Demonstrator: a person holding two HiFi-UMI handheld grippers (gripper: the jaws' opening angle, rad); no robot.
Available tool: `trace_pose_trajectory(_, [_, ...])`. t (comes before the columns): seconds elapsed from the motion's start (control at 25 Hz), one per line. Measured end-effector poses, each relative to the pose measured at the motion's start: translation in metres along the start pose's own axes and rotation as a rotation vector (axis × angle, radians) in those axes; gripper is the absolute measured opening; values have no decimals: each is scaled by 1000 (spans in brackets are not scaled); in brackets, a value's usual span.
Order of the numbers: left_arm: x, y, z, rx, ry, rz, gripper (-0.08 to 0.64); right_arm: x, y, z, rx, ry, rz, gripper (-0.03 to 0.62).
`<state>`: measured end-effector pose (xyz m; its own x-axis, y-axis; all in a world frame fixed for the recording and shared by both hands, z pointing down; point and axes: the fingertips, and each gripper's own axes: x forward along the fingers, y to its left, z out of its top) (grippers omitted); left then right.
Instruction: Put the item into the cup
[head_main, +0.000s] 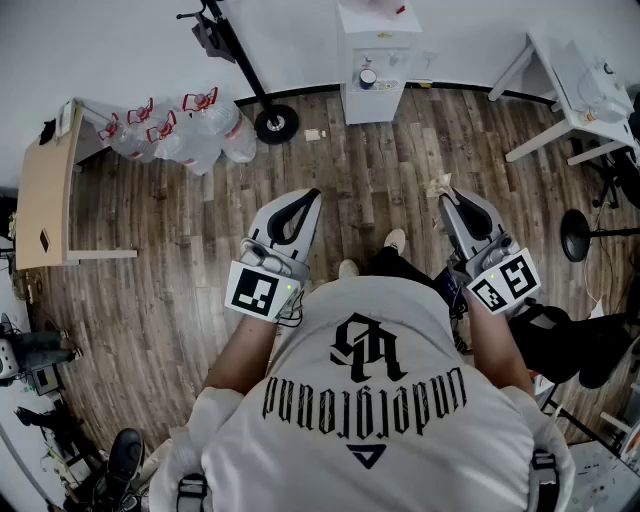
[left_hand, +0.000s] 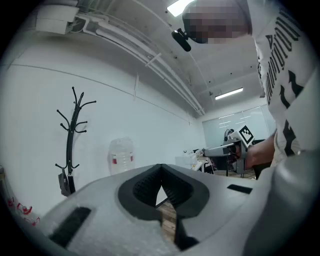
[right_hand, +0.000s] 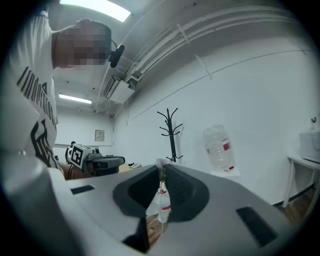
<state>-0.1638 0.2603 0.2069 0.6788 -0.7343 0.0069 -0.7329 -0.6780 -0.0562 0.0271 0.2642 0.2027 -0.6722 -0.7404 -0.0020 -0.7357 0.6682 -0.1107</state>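
Note:
In the head view my right gripper (head_main: 446, 195) is held level over the wooden floor, its jaws closed on a small crumpled beige item (head_main: 437, 185) that sticks out past the tips. In the right gripper view the same gripper (right_hand: 161, 171) pinches a pale scrap (right_hand: 159, 163) at the very tips. My left gripper (head_main: 311, 196) is also held level, beside it to the left. Its jaws (left_hand: 161, 169) meet at the tips with nothing between them. I can make out no cup in any view.
A white water dispenser (head_main: 377, 60) stands at the far wall, with empty water bottles (head_main: 180, 130) and a scooter wheel (head_main: 272, 123) to its left. A wooden table (head_main: 45, 190) is at left, a white desk (head_main: 580, 90) and black stool (head_main: 576, 235) at right. A coat rack (right_hand: 171, 132) stands by the wall.

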Motion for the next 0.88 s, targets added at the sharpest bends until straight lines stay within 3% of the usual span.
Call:
trace_pose_trajectory(0.24, [12,5,-1,43,-34,-3,6,4,-7,0,1,2,8,40])
trace_pose_trajectory(0.48, [35,3,-9,9,0,-8,6,8,-27,-2,7,10,16,40])
trace_pose_trajectory(0.88, [116,9,-19,-13,62,0,6,29,-101,-4,6,20,61,40])
